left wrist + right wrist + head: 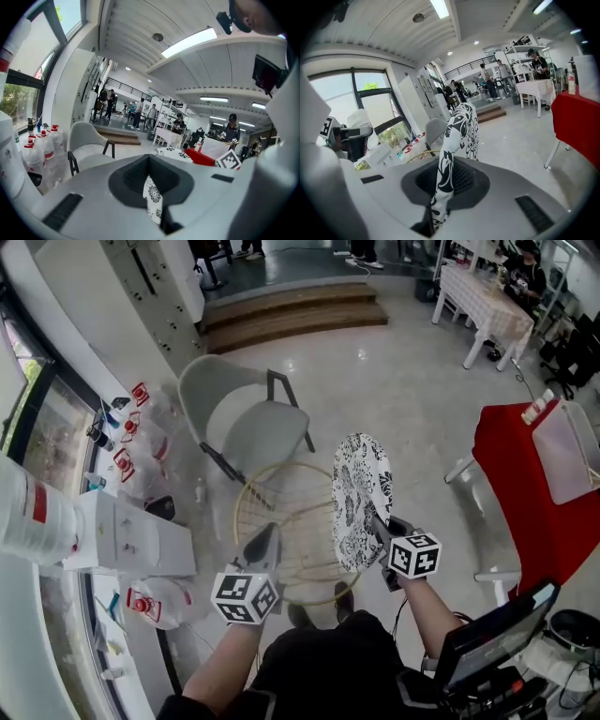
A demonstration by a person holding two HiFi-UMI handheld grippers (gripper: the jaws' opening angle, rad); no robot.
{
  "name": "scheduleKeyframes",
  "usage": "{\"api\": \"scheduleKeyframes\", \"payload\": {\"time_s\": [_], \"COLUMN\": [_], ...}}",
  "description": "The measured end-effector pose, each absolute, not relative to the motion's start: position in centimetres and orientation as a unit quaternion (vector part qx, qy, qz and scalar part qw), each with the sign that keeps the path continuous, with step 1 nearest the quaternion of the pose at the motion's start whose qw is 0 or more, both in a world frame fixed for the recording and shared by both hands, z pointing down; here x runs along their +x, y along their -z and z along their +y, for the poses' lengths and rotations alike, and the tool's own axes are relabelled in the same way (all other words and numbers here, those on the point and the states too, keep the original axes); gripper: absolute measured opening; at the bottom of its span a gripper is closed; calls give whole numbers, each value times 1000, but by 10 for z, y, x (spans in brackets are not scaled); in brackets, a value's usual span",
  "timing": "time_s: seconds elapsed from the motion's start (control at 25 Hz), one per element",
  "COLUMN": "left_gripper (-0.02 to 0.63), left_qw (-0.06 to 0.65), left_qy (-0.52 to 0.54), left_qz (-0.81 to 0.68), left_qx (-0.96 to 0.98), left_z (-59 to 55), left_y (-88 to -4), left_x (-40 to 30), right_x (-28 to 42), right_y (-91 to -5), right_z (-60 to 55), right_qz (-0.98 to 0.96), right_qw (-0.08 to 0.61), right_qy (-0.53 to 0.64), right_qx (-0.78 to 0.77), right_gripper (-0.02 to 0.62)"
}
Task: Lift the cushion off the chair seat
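The round black-and-white flowered cushion (361, 493) hangs upright and edge-on above the round wire chair seat (281, 521), clear of it. My right gripper (377, 524) is shut on the cushion's lower edge. In the right gripper view the cushion (461, 126) rises straight out of the closed jaws. My left gripper (267, 532) is to the left of the cushion over the wire seat. In the left gripper view a strip of the same flowered fabric (153, 199) is pinched between its jaws. The cushion's top (171, 152) shows beyond.
A grey shell chair (248, 413) stands just behind the wire chair. Water bottles (136, 423) and a white counter (131, 535) line the left side. A red-covered table (534, 484) and a laptop (492, 638) are at the right. Wooden steps (291, 315) lie at the back.
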State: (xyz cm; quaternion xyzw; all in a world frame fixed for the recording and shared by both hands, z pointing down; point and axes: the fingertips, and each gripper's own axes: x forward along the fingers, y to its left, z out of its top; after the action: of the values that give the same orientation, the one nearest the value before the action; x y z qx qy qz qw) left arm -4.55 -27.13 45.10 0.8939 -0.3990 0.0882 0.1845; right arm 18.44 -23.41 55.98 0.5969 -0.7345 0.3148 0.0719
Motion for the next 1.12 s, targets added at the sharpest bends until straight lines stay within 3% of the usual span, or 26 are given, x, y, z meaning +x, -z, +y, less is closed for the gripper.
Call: {"api": "scheduleKeyframes", "payload": {"time_s": [0.48,1.12], "left_gripper": [8,8], "left_qw": [162,109], "left_qy": [-22,-9], "left_qz": [-403,-402], "left_qx": [901,909], "left_z": [-271,-258], "left_y": [-395,-354], "left_x": [-61,-69], "right_x": [165,131], "right_y": [-458,-368], "right_z": [-233,-228], "right_qz": [-763,-795], "right_qw": [66,38], "right_qy": [-238,-150], "right_qx": [598,586], "right_gripper": [29,26]}}
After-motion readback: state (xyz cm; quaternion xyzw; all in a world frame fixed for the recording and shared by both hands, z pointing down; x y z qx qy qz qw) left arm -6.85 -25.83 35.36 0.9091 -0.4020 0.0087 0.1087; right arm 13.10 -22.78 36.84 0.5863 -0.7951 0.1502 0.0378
